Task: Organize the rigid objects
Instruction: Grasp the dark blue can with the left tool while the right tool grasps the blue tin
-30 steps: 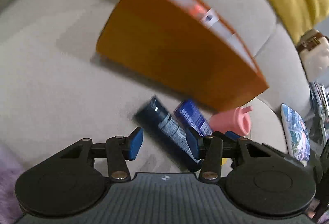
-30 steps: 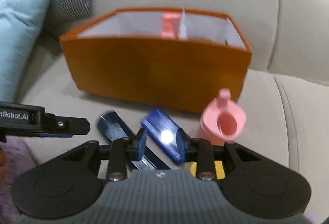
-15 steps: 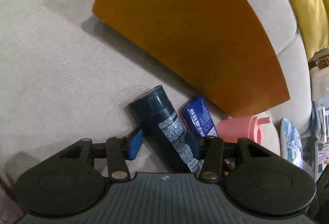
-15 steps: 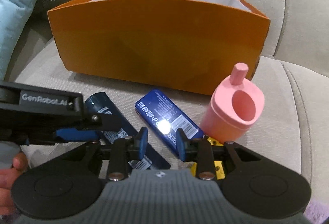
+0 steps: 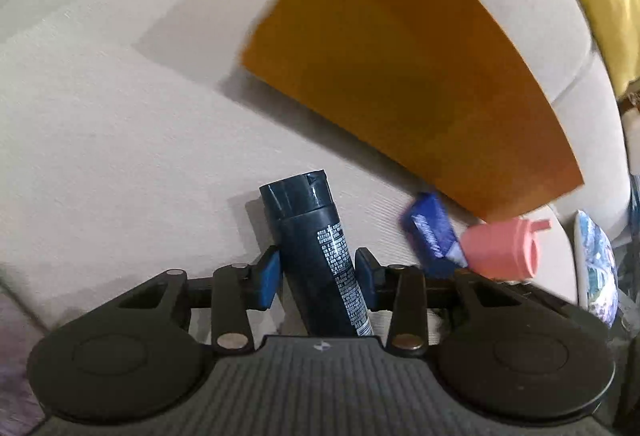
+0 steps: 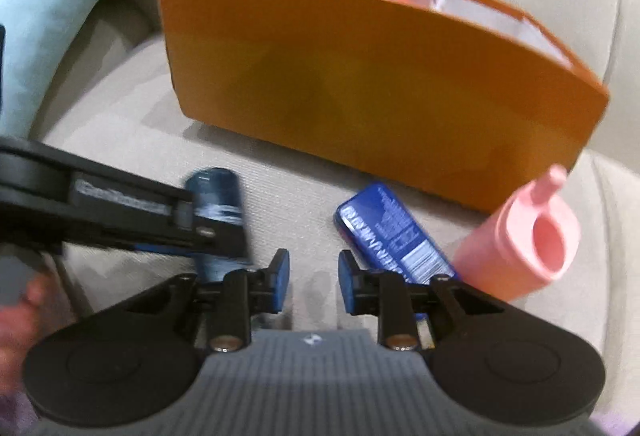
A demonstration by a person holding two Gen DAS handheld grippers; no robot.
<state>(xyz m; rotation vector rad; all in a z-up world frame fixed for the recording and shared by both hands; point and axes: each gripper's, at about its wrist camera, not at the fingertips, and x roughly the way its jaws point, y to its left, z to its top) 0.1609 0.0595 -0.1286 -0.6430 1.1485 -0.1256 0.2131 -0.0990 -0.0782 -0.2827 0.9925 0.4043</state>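
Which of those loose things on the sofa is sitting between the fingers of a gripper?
The dark can: it lies between the left gripper fingers. The blue box and pink cup lie untouched beside it.

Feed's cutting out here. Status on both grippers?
Left gripper around dark spray can, pads not clearly clamped. Right gripper open, empty. Blue tin, pink cup before orange box.

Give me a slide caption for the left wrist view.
Left hand-held gripper straddling dark spray can near orange box.
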